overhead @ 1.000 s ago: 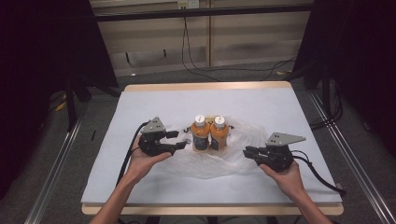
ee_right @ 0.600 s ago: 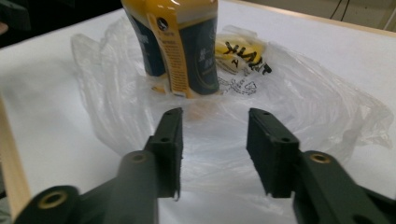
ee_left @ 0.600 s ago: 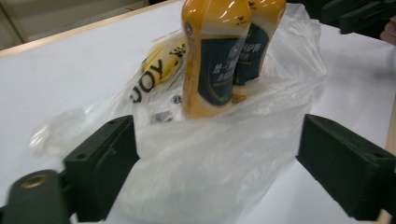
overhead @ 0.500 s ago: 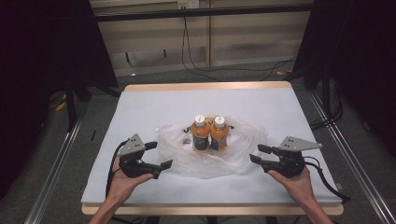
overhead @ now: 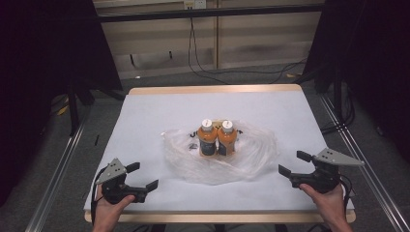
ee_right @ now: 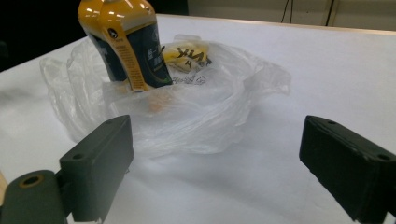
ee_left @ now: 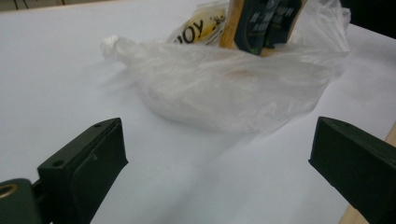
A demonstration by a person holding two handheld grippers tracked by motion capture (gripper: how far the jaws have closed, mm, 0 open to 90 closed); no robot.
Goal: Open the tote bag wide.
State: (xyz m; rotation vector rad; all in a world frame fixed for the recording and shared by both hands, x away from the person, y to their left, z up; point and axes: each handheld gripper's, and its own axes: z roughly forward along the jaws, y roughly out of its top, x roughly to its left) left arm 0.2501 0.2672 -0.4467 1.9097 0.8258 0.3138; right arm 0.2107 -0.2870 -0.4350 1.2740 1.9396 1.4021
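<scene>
Bottles (overhead: pixel 217 137), two and orange, stand upright mid-worktop (overhead: pixel 145 111) inside a crumpled clear bag (overhead: pixel 241 159). Left tongs (overhead: pixel 142 178) at seven o'clock and right tongs (overhead: pixel 294 163) at four o'clock gape empty; next probably pinching the bag's rim.

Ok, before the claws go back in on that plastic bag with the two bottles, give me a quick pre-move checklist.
1. Left claw open and empty: ok.
2. Right claw open and empty: ok.
3. Both bottles upright, side by side: ok.
4. Plastic bag gathered up around the bottles: not ok, it lies slumped on the table around their bases.
5. Bag edge free to grab on each side: ok.
6. Bottle caps tight: cannot tell.
</scene>
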